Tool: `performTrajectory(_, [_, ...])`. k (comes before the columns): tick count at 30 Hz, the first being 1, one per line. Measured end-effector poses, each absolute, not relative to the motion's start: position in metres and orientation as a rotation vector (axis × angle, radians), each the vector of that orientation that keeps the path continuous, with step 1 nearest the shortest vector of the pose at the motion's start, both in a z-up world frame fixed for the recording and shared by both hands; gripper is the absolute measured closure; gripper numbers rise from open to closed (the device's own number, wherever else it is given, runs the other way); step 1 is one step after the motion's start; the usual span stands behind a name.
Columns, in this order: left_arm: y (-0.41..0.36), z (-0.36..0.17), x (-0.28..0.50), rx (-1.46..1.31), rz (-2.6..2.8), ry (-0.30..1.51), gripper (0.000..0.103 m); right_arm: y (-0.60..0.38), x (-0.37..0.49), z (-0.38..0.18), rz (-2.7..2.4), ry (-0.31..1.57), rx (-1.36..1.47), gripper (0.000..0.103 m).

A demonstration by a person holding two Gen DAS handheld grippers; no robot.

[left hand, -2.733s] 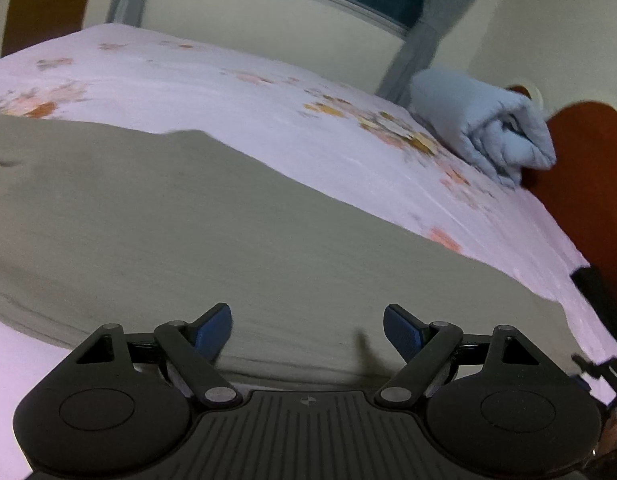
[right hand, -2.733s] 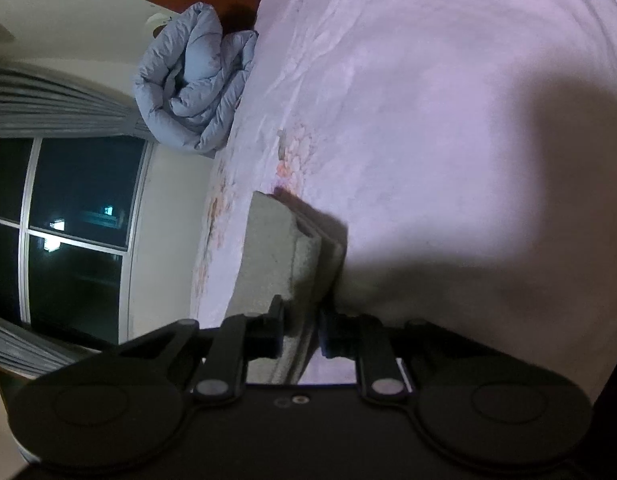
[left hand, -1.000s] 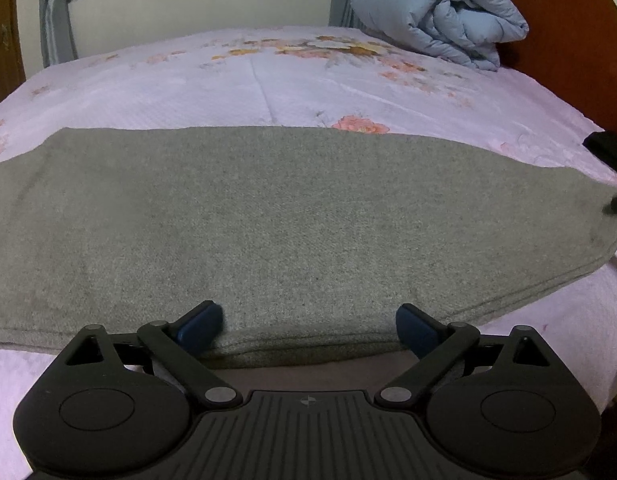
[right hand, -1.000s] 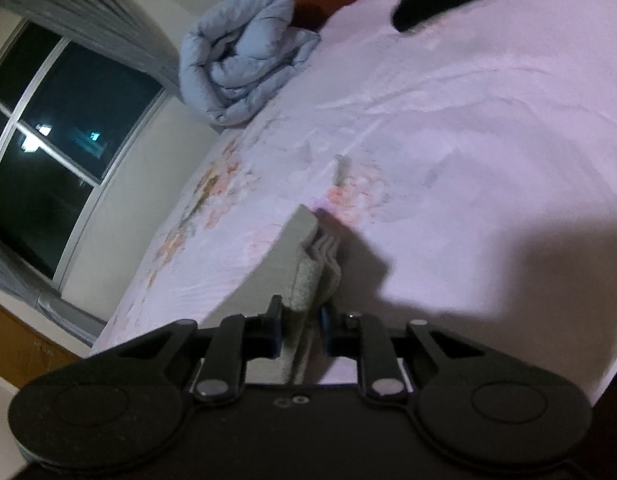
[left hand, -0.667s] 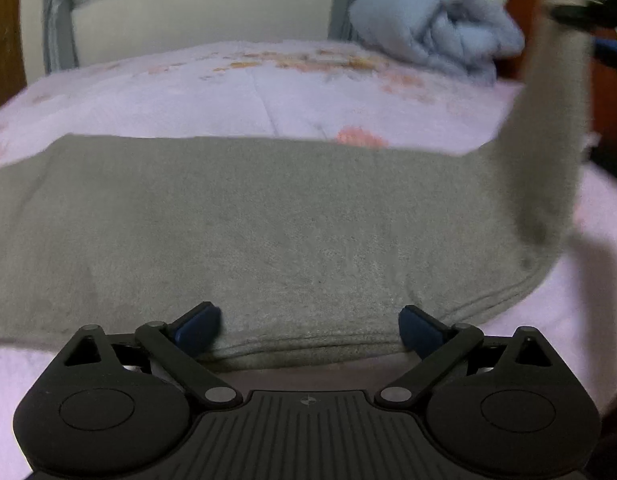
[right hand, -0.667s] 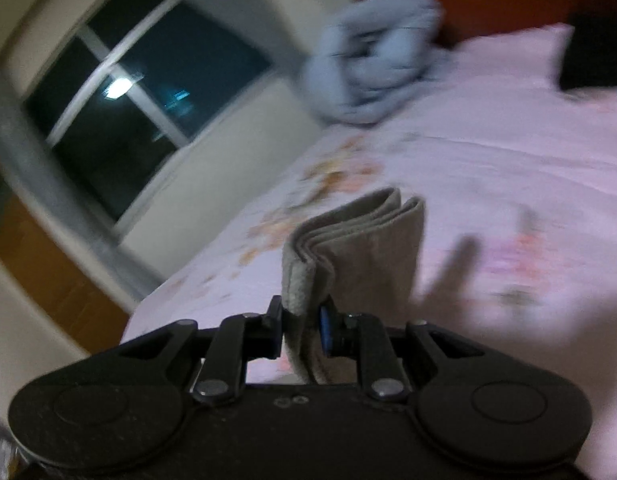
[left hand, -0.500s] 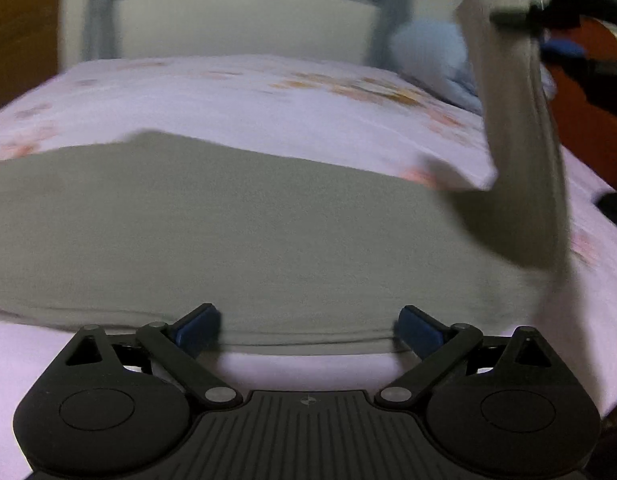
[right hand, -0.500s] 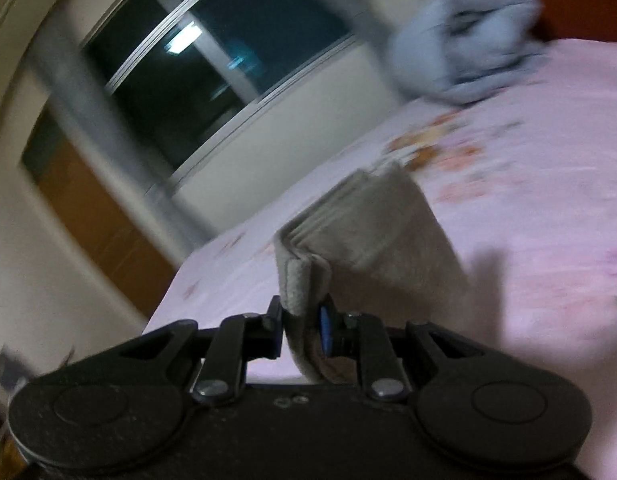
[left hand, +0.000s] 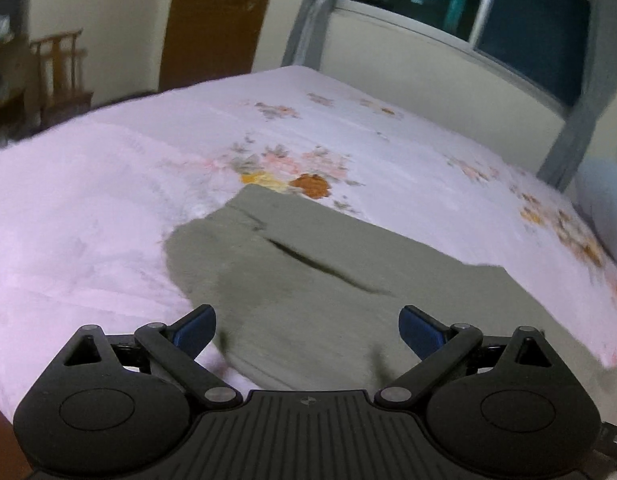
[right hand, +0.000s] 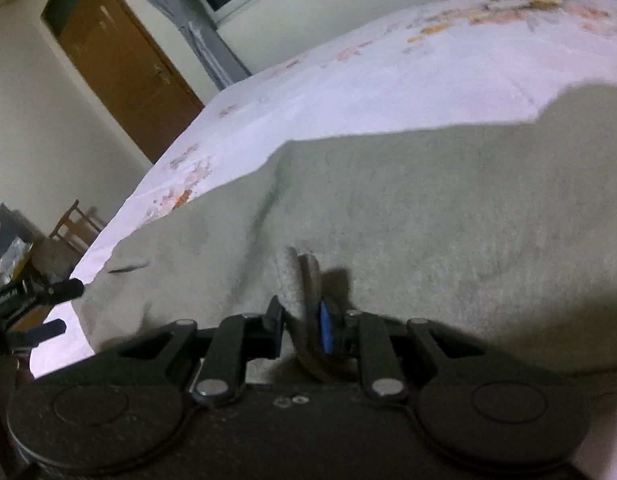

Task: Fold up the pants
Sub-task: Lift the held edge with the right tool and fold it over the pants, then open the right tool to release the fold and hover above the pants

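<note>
Grey-green pants (left hand: 308, 276) lie flat on the pink floral bed sheet (left hand: 108, 184); a pocket slit shows near their far left end. My left gripper (left hand: 306, 328) is open and empty, hovering just above the pants' near edge. My right gripper (right hand: 302, 320) is shut on the folded hem end of the pants (right hand: 428, 208), holding it over the rest of the fabric. The left gripper's fingers (right hand: 48, 292) show at the left edge of the right wrist view.
A brown door (left hand: 216, 20) and a wooden chair (left hand: 58, 72) stand beyond the bed's far left. A dark window (left hand: 508, 12) with grey curtains is behind the bed. A blue rolled duvet (left hand: 606, 204) lies at the right.
My right gripper has lifted the hem end and carried it across over the pants toward the waist end. My left gripper has swung left toward the waist end and stayed open.
</note>
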State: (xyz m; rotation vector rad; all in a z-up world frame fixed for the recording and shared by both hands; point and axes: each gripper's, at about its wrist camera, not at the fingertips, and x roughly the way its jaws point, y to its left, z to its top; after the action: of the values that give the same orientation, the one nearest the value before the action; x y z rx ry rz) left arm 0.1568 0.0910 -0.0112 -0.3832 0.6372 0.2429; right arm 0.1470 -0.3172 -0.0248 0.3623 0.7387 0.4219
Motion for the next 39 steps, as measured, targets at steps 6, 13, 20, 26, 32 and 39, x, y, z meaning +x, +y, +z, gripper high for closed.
performTrajectory(6, [0.102,-0.014,0.16,-0.43,0.229,0.62,0.005,-0.293,0.138,-0.034,0.45,0.747,0.222,0.074])
performTrajectory(13, [0.121,-0.021,0.154,-0.408,0.293,0.679,0.005,-0.313,0.1,0.007,0.487,0.577,0.148,0.058])
performTrajectory(20, [0.139,-0.054,0.142,-0.507,0.317,0.738,0.005,-0.293,0.137,-0.032,0.375,0.713,0.008,0.06])
performTrajectory(26, [0.156,-0.062,0.142,-0.621,0.317,0.728,0.005,-0.31,0.121,-0.002,0.362,0.6,0.09,0.059])
performTrajectory(32, [0.157,-0.062,0.148,-0.631,0.294,0.729,0.005,-0.378,0.135,0.003,0.115,0.537,0.239,0.057])
performTrajectory(39, [0.15,-0.065,0.155,-0.601,0.287,0.743,0.005,-0.432,0.202,-0.035,0.024,0.781,0.372,0.055])
